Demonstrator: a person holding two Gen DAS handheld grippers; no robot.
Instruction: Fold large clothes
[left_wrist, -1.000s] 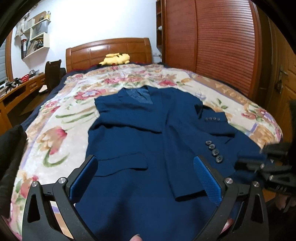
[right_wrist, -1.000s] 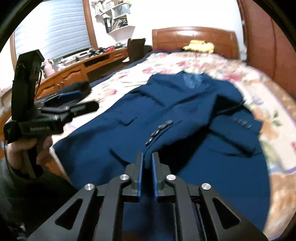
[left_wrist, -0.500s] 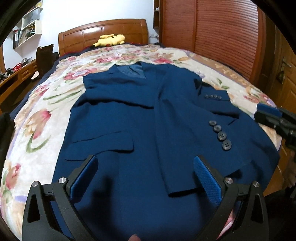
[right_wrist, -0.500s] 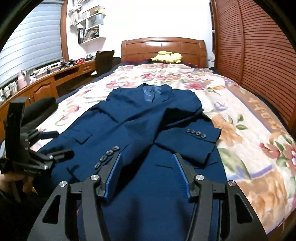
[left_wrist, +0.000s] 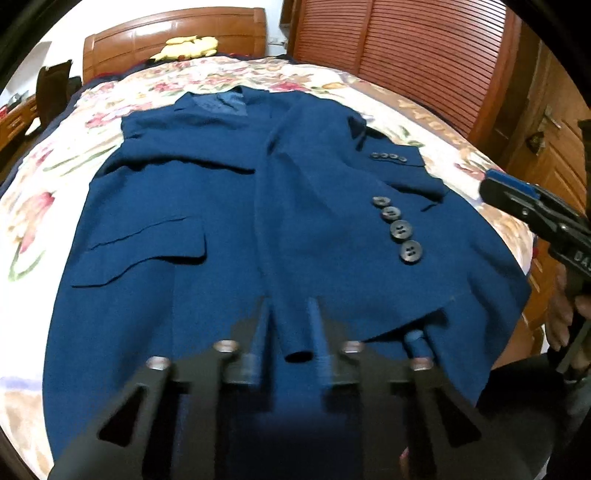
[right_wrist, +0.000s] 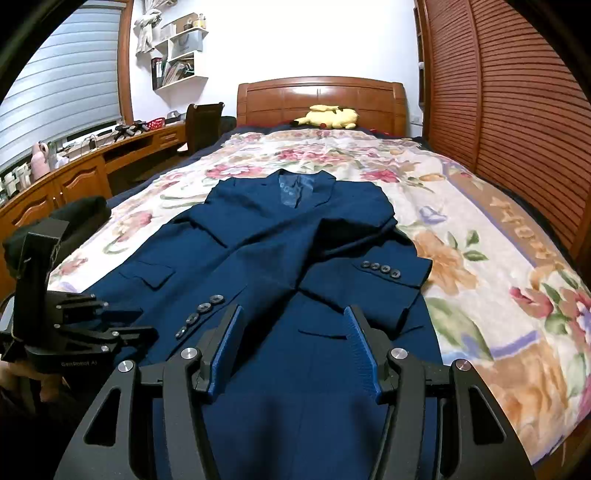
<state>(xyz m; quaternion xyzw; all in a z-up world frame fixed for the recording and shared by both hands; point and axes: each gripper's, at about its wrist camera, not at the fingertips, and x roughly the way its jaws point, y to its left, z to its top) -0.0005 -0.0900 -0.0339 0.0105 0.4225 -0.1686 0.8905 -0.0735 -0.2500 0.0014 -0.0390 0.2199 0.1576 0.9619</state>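
While the navy jacket lies spread face up on the flowered bedspread of the bed, its collar toward the wooden headboard and its hem at the near edge, both sleeves are folded across the front, each cuff showing a row of four dark buttons. In the left wrist view the left tool is blurred, its fingers drawn narrow with a fold of the jacket's hem cloth between them, at the near end of the sleeve that crosses the front; the blur leaves the contact of the pads unclear, though the jaws read as closed on the cloth. Seen from the right wrist, the right tool hovers above the lower front of the jacket with its blue pads standing about half apart and nothing between them. The same tool shows at the right edge of the left view, apart from the cloth. A yellow plush toy rests by the headboard, a slatted wooden wardrobe runs along the right side, and a long wooden table stands under the window blind on the left.
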